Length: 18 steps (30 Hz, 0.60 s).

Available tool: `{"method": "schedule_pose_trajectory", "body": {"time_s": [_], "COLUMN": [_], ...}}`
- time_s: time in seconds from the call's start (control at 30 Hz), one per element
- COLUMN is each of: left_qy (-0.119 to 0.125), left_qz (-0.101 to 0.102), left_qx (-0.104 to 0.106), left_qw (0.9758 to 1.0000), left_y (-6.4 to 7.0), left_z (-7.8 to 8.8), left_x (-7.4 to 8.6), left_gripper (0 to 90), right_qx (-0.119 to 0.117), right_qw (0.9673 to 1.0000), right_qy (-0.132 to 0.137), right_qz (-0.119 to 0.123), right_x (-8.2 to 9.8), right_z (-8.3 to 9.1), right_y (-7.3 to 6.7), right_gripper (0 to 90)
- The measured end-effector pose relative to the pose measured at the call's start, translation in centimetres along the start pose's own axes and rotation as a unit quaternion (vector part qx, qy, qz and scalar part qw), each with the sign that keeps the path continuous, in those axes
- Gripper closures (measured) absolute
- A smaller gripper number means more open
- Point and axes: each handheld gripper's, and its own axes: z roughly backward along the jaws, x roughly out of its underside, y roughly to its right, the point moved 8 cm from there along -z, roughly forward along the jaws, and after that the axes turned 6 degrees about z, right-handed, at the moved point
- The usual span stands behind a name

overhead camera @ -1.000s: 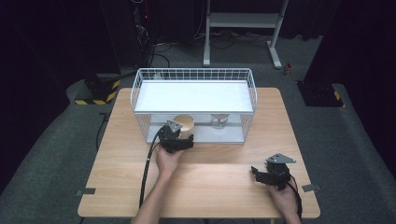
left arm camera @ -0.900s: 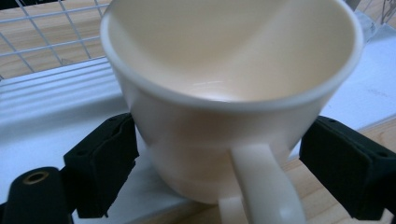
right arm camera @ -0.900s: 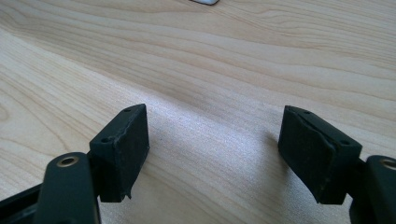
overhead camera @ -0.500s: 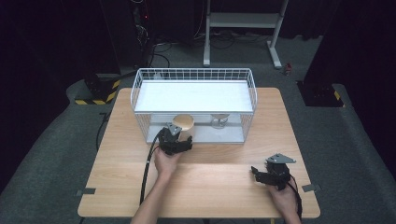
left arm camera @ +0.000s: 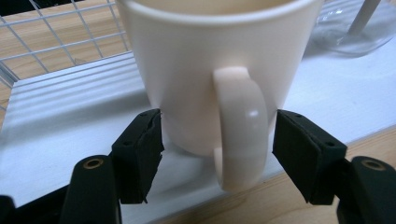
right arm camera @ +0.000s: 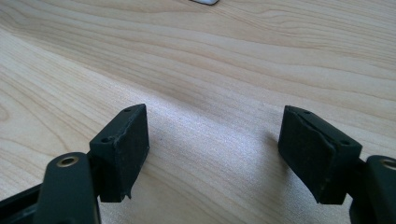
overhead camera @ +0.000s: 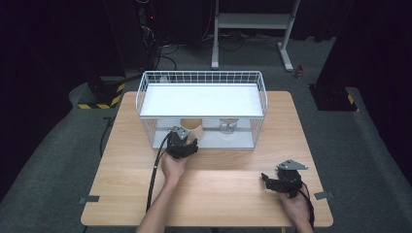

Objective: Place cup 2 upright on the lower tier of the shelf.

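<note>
I have my left gripper (left arm camera: 217,154) pushed up to the open front of the white wire-mesh rack (overhead camera: 201,77) at the back of the pale wooden surface (overhead camera: 228,194), and its fingers (left arm camera: 140,154) stand wide apart on either side of the cream ceramic mug with the loop handle (left arm camera: 210,79). The mug sits on the rack's white lower shelf (left arm camera: 60,135), handle turned straight toward me, and the pads look just beside its walls without clearly pressing, so I judge this as the moment before the grasp. A clear glass piece (overhead camera: 227,126) stands on the same shelf to the mug's right. Next I would need to close squarely on the body below the handle, then draw it out under the upper shelf without tipping it. My right gripper (overhead camera: 281,182) rests near the surface's front right corner, fingers (right arm camera: 122,149) spread wide and holding nothing. Compared with a second ago, the left gripper has crept forward toward the mug; the right has not moved.
</note>
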Motion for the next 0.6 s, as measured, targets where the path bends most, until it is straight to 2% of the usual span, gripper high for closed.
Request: {"method": "schedule_pose_trajectory", "body": {"time_s": [0.03, 0.17, 0.37, 0.43, 0.47, 0.6], "left_qy": [-0.009, -0.017, -0.013, -0.016, -0.018, -0.018], "left_qz": [-0.003, -0.007, 0.016, 0.013, 0.027, 0.031], "left_qx": [-0.004, -0.004, 0.001, 0.003, 0.012, 0.014], "left_qw": [0.9999, 0.9998, 0.9998, 0.9998, 0.9994, 0.9993], "left_y": [0.0, -0.1, -0.3, -0.4, -0.2, -0.4], "left_z": [-0.1, -0.4, -1.0, -1.2, -1.3, -1.6], "left_x": [0.0, -0.3, -0.5, -0.4, -0.3, -0.3], "left_gripper": [33.6, 33.3, 42.2, 46.3, 47.4, 51.5], "right_qx": [0.000, 0.000, 0.000, 0.000, 0.000, 0.000], "right_qw": [1.0000, 1.0000, 1.0000, 1.0000, 1.0000, 1.0000], "right_qy": [0.001, 0.000, 0.000, 0.000, 0.000, 0.000], "right_qz": [0.000, -0.001, 0.000, 0.000, 0.000, -0.001], "right_x": [0.0, 0.0, 0.0, 0.0, 0.0, 0.0], "right_z": [0.0, 0.0, 0.0, 0.0, 0.0, 0.0], "right_y": [0.0, 0.0, 0.0, 0.0, 0.0, 0.0], "right_gripper": [24.7, 24.7, 24.6, 24.7, 24.7, 24.7]}}
